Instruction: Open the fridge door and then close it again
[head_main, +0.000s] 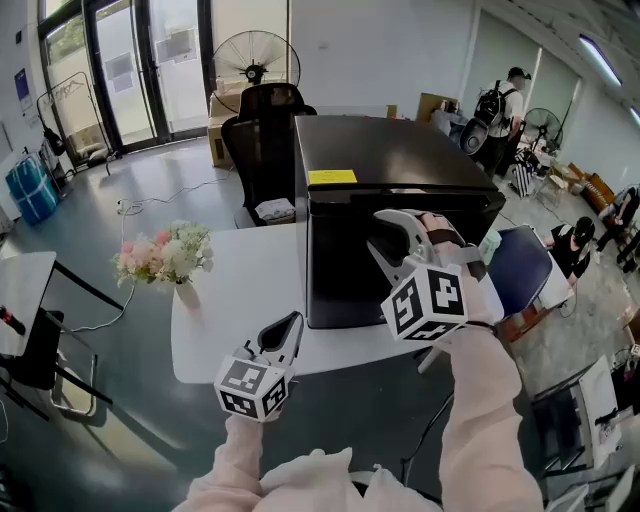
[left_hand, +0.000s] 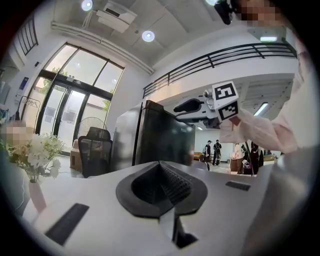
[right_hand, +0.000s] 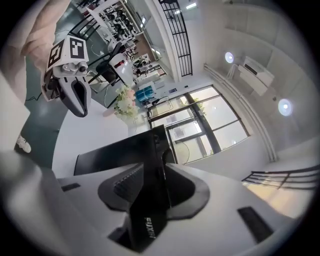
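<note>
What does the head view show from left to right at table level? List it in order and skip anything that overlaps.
flowers -> left gripper -> fridge -> blue chair

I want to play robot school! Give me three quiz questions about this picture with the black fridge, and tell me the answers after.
1. Pick one. What stands between the jaws of the right gripper?
A) a flower stem
B) the edge of the fridge door
C) nothing at all

2. True or false: the flowers stand on top of the fridge.

3. Finish the sentence: the jaws of the left gripper are ____ (together or apart).

Key
1. B
2. False. They stand on the white table, left of the fridge.
3. together
</note>
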